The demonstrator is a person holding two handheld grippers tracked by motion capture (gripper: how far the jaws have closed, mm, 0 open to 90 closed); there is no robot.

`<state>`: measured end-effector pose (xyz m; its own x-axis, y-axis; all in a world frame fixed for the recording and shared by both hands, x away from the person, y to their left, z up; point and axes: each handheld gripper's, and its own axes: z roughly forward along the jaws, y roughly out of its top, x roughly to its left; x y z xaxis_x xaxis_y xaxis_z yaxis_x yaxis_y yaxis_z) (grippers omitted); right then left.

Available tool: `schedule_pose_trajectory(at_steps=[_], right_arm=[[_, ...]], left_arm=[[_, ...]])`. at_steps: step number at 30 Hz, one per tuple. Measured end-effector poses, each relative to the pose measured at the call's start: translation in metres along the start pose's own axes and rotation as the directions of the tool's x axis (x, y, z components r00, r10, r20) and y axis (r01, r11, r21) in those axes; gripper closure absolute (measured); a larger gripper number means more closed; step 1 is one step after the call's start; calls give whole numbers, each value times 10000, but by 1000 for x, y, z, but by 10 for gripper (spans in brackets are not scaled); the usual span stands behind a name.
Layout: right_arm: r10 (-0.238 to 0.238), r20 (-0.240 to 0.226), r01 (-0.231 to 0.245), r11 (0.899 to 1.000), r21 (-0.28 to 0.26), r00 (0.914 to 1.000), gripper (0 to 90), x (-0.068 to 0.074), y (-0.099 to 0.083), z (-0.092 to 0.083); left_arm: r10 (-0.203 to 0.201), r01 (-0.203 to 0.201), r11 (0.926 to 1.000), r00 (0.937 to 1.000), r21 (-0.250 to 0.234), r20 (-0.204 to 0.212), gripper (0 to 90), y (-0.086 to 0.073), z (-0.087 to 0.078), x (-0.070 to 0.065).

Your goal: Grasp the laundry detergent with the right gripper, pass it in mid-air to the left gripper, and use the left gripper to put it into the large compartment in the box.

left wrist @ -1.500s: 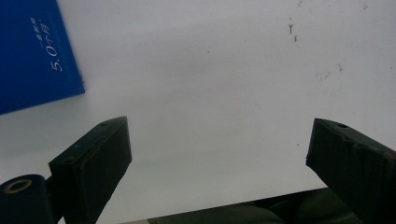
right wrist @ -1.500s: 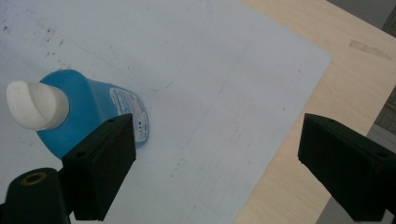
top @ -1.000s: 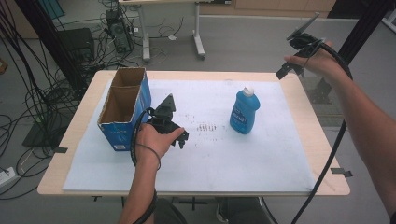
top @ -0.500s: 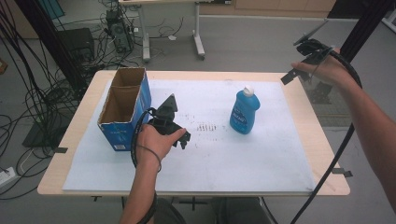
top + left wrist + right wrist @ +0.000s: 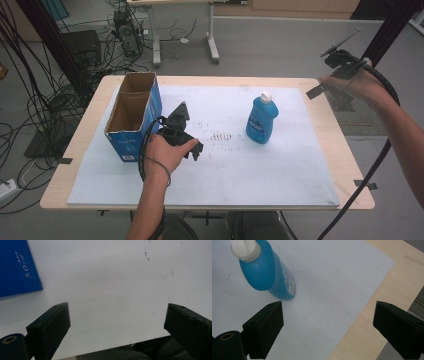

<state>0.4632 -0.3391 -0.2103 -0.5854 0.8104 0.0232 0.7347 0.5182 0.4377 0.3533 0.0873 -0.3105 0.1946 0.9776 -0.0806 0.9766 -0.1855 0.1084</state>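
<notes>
Grey floor strewn with cables surrounds the tabletop [image 5: 330,145], which carries a pale sheet. From the high view we see a blue bottle [image 5: 261,119] with a white cap standing upright right of centre and an open blue carton [image 5: 131,116] at the left edge; our left tongs [image 5: 189,146] sit low just beside the carton, our right tongs [image 5: 334,71] hang raised off the far right corner, well apart from the bottle

Along the left tongs [image 5: 117,322] we see jaws spread wide over bare sheet, the carton [image 5: 17,267] at one side

Along the right tongs [image 5: 328,323] the jaws are also wide apart and empty, the bottle [image 5: 265,271] ahead. We judge it smooth, slippery plastic, fairly stiff, moderately heavy if full; gripping the narrower upper body below the cap seems safest
</notes>
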Motion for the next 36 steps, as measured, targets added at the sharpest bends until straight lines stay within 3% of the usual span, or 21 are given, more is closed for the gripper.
schedule_pose_trajectory(at_steps=[15, 23, 36], right_arm=[[-67, -392, 48, 9988, -490, 9992, 79, 1, -39, 6], [-135, -716, 75, 9965, -833, 9973, 69, 8, -61, 19], [-299, -917, 168, 9899, -1407, 9953, 53, 18, -81, 28]], left_arm=[[102, -101, 9999, 9999, -58, 30, 69, -1, 0, -1], [131, -130, 9999, 9999, -97, 66, 69, -2, 3, -3], [144, -141, 9997, 9998, -197, 139, 69, -5, 4, -2]])
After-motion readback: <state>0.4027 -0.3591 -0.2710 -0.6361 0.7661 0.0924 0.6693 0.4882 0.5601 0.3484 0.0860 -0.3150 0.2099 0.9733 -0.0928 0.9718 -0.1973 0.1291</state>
